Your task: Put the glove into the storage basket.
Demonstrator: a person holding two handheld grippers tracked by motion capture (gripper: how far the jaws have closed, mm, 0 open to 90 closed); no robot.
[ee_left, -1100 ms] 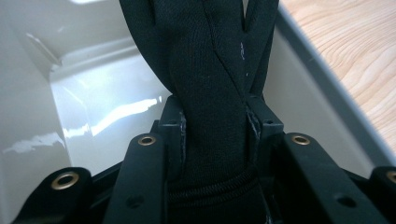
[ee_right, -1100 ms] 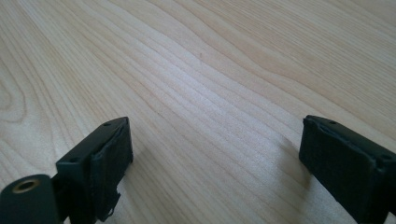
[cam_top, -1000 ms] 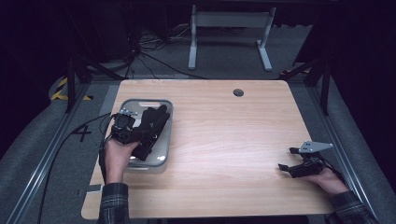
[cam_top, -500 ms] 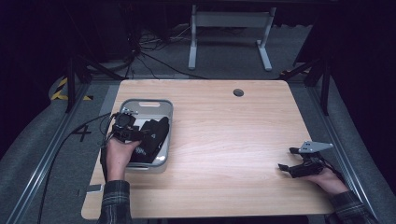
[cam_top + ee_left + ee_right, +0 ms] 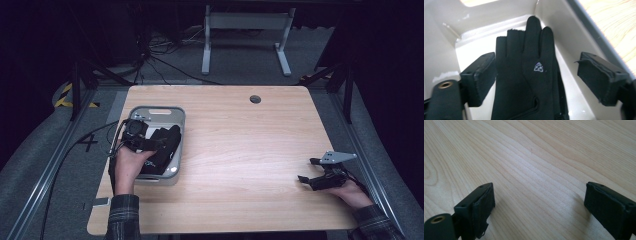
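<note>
Black glove (image 5: pixel 529 75), grey bin (image 5: pixel 172 117), pale wood table (image 5: pixel 240 140)

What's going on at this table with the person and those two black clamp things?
A person sits at a wooden table with a handheld claw in each hand. The left claw is open over a black glove that lies in a grey bin at the table's left side, one jaw on each side of the glove, not closed on it. The right claw is open too, resting low over bare wood near the right edge.

One black glove (image 5: pixel 531 75) lies in one grey tub (image 5: pixel 177 116) on one wooden bench (image 5: pixel 250 150); two grippers are present, the left gripper (image 5: pixel 159 143) and the right gripper (image 5: pixel 303 170).
</note>
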